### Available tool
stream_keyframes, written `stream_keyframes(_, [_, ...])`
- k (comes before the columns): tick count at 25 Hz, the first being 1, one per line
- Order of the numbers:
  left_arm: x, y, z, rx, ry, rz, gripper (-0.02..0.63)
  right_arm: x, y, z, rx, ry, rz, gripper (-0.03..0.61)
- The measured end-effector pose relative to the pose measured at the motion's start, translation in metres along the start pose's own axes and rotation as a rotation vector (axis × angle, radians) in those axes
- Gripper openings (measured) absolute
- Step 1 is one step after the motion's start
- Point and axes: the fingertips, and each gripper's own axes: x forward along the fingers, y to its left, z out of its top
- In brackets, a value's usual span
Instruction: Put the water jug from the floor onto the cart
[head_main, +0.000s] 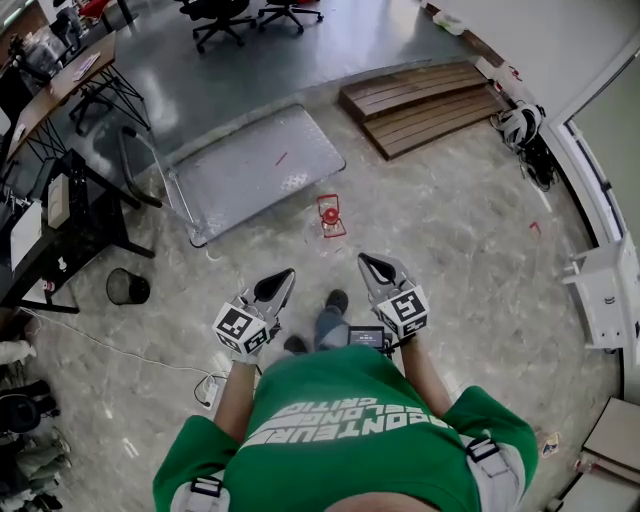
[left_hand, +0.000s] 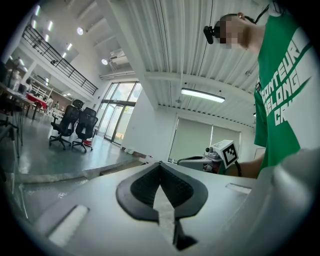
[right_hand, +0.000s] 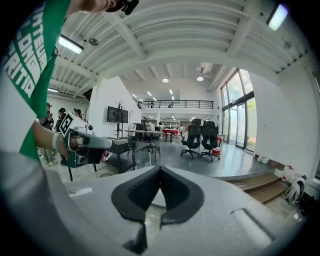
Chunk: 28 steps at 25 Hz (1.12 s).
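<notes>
Red-capped water jug on the floor, just beside the near corner of the cart.
It seems to stand upright, cap up. I hold left tongs and right tongs shut, empty, side by side, pointing toward it.

Green short-sleeve T-shirt, white block lettering. 2 grey straps with black buckles, 1 per shoulder. Blue jeans, dark shoes. Black camera on the head. Left gripper and right gripper: grey shells tapering to the tips, black ribbed pads, 1 white cube with black square markers each.
</notes>
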Motion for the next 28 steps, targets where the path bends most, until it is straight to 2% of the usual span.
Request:
stream_keyframes(11, [0.053, 0.035, 0.011, 0.017, 0.027, 0.01, 0.015, 0.041, -0.058, 0.004, -0.014, 0.005, -0.015, -0.008])
stream_keyframes(28, [0.12, 0.064, 0.017, 0.008, 0.082, 0.04, 0.015, 0.085, -0.122, -0.004, 0.017, 0.032, 0.036, -0.008])
